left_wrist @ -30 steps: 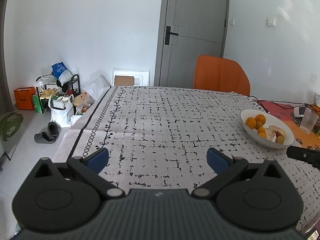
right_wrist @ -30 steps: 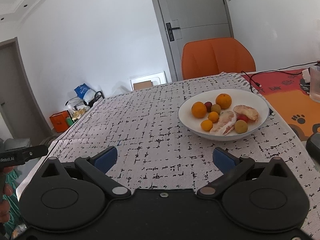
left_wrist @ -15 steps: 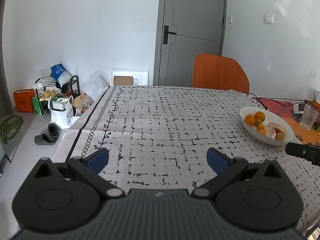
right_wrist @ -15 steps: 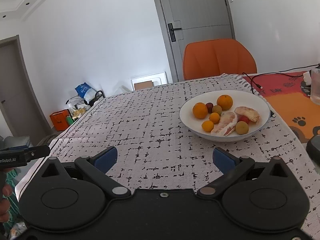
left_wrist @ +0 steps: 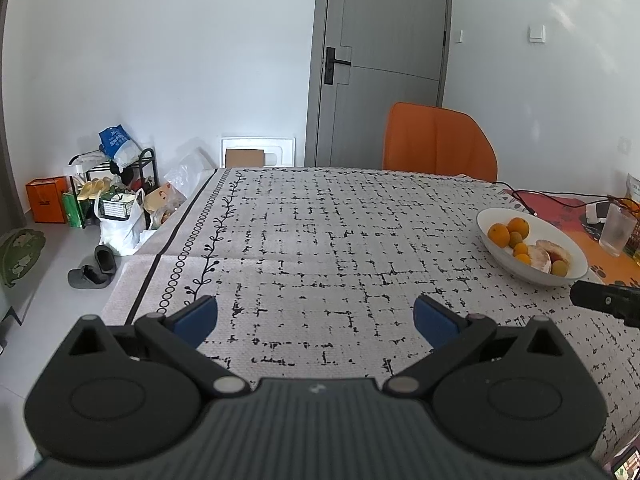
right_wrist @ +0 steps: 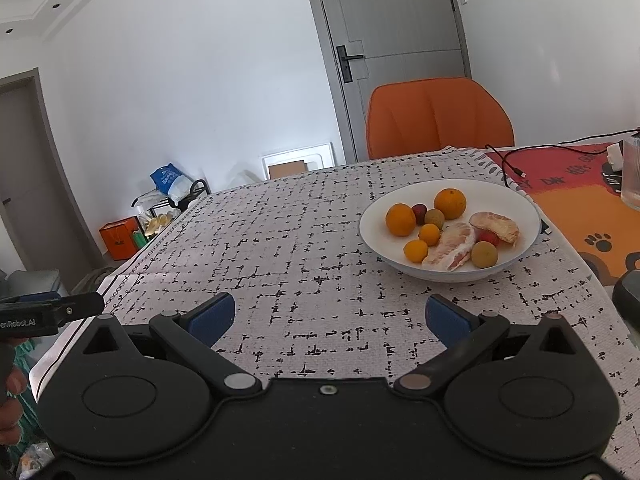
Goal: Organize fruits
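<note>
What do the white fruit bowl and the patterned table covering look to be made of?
The wide white shallow bowl looks like glazed ceramic: a smooth, even, softly glossy rim, though melamine can't be ruled out. The grey-white tablecloth with black broken-grid print looks like woven fabric: matte, with a visible grainy weave and a fold crease.

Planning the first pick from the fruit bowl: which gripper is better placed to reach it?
Probably the right gripper: the bowl sits just ahead of its open fingers, while from the left gripper it lies far off to the side.

Both hand-held grippers [left_wrist: 315, 317] [right_wrist: 327, 317] wide apart, empty
</note>
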The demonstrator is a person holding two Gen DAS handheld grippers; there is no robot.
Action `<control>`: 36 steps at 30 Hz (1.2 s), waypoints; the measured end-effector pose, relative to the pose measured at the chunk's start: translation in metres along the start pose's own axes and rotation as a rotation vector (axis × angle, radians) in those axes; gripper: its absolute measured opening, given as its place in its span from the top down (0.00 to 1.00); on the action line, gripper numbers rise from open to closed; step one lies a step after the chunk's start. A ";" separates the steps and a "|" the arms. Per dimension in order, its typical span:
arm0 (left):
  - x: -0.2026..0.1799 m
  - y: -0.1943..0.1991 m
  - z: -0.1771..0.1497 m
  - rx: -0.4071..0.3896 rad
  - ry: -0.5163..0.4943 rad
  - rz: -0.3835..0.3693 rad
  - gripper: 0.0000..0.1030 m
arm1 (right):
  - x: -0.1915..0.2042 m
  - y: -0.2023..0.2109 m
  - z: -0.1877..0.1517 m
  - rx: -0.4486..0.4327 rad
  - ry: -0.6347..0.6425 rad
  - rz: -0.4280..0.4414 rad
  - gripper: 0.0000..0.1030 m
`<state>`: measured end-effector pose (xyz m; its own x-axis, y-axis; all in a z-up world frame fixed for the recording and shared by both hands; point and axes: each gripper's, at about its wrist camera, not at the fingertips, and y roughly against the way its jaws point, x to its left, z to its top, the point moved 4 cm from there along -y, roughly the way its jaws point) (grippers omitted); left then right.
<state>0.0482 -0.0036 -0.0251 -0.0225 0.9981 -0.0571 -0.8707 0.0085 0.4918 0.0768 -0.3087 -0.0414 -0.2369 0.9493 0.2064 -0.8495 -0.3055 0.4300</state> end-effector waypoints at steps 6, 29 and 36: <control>-0.001 -0.001 -0.001 0.001 -0.001 -0.003 0.00 | -0.002 0.001 0.001 -0.003 0.002 -0.004 0.00; -0.002 0.001 0.001 -0.003 0.001 -0.006 0.00 | -0.002 0.002 0.001 -0.004 0.001 -0.005 0.00; -0.002 0.000 0.001 -0.004 0.005 -0.011 0.00 | -0.003 0.000 0.002 -0.002 0.001 -0.012 0.00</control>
<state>0.0486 -0.0058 -0.0241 -0.0156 0.9977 -0.0663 -0.8730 0.0188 0.4874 0.0779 -0.3121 -0.0404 -0.2273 0.9530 0.2001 -0.8531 -0.2940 0.4310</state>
